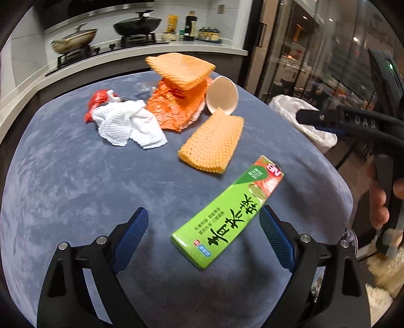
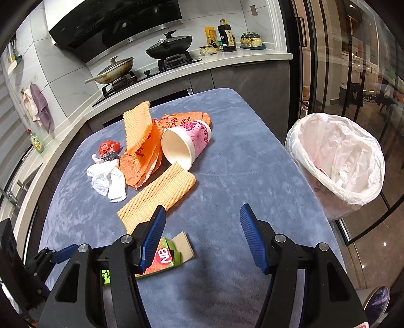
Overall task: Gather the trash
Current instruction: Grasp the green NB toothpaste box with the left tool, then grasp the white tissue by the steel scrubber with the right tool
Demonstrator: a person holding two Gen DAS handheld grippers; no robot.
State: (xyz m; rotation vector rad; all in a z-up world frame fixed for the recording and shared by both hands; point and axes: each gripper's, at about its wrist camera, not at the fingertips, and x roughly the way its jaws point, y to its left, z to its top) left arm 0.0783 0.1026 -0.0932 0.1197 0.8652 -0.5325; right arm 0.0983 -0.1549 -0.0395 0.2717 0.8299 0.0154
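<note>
Room: a kitchen; stove with two lidded pans (image 1: pixel 137 24) at 12 o'clock, behind a table under a blue-grey cloth (image 1: pixel 75 176).

Left wrist view
Trash spread: strewn loosely about the far half of the cloth, none of it sorted yet, I judge.
Green carton (image 1: pixel 227 214): lies flat at 5 o'clock of the pile, slanted, nearest the camera.
Foam nets: one orange foam net (image 1: pixel 212 146) flat just past the carton; another net (image 1: pixel 180 69) propped on the orange plastic bag (image 1: pixel 174 108).
Paper cup (image 1: pixel 222 94): tipped on its side, mouth toward the camera.
White tissue (image 1: pixel 126 125): crumpled at 9 o'clock of the bag, touching a red wrapper (image 1: pixel 98 102).
Left gripper (image 1: pixel 202 227): pitched downward, jaws wide apart, holding nothing; the carton's near end lies between the fingers, untouched, probably lined up for a grab.
Right side: a hand (image 1: pixel 378 201) grips the other tool's handle at 3 o'clock.

Right wrist view
Bin (image 2: pixel 338 156): white-lined, at 2 o'clock off the table edge, ready for drops.
Right gripper (image 2: pixel 202 239): angled down over bare cloth, jaws partly apart, empty; the carton sits under its left finger.
</note>
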